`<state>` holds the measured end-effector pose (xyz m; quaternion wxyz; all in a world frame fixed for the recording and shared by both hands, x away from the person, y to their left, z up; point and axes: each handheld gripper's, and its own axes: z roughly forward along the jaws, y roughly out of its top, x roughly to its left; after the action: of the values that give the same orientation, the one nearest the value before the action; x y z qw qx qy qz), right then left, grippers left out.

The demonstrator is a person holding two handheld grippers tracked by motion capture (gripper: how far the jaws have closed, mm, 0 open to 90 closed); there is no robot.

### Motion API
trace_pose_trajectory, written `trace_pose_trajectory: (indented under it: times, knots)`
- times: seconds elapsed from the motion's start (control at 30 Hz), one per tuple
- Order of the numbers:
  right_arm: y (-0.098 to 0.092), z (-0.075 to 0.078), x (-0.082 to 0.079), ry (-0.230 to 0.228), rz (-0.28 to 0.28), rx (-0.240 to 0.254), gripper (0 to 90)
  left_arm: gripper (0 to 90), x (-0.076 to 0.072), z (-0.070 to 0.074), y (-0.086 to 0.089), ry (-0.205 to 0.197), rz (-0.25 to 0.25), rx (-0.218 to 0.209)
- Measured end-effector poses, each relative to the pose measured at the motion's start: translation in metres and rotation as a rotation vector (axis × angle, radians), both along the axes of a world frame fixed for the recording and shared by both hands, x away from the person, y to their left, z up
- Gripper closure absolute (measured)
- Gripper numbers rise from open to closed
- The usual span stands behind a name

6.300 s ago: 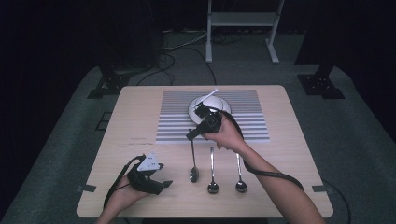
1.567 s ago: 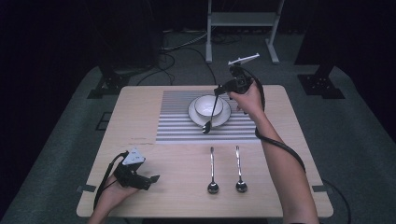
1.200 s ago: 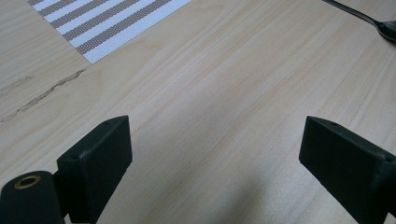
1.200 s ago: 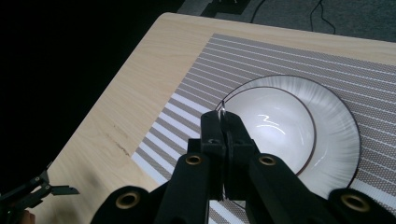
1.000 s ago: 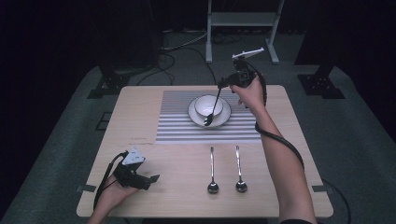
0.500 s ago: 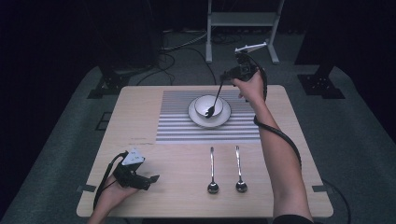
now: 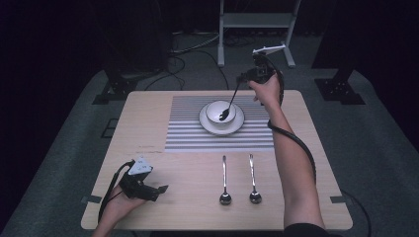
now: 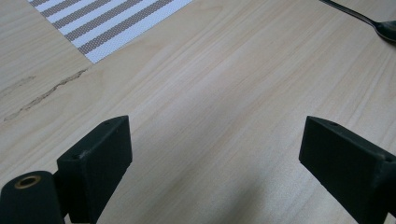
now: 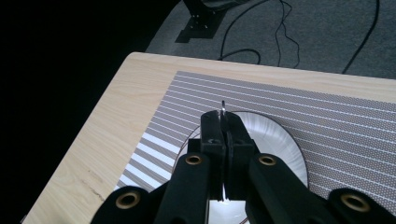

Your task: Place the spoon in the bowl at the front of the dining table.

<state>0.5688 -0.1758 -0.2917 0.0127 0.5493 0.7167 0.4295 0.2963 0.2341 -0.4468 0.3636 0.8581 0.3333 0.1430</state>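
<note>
A white bowl (image 7: 217,111) stands on a white saucer (image 7: 238,123) on the striped placemat (image 7: 188,133). My right gripper (image 7: 243,78) is raised at the table's far edge, shut on the handle of a spoon (image 7: 230,103) that slants down with its bowl end inside the white bowl. In the right gripper view the jaws are pressed together on the thin handle (image 9: 223,111) above the saucer (image 9: 275,135). My left gripper (image 7: 160,188) rests on the table at the near left, open, nothing between its fingers (image 8: 95,158).
Two more spoons (image 7: 224,178) (image 7: 253,177) lie side by side on the near part of the wooden table (image 7: 306,148), handles pointing away. One spoon tip (image 8: 373,23) shows in the left gripper view. A metal stand (image 7: 257,19) and cables lie on the floor beyond.
My right gripper has drawn back toward the far edge and lifted the handle, so the spoon tilts more steeply into the bowl. The left gripper has stayed put.
</note>
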Motion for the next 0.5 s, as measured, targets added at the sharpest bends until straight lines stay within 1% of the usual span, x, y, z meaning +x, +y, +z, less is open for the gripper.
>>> trace_pose_trajectory:
  times: [0.2,0.3,0.43,0.5]
  knots:
    - [0.001,-0.002,0.003,-0.002,-0.012,-0.014,88.1,8.4,0.0,-0.001,0.0,0.004,0.001,-0.003]
    - [0.001,-0.004,0.005,-0.003,-0.02,-0.009,88.2,8.4,0.0,0.0,0.0,0.001,-0.003,-0.002]
    - [0.001,-0.008,0.009,0.0,-0.034,-0.012,88.1,8.4,0.0,0.0,0.0,0.002,-0.003,0.0]
    - [0.003,-0.011,0.01,0.002,-0.035,-0.024,88.1,8.3,0.0,-0.001,0.001,0.004,-0.001,-0.001]
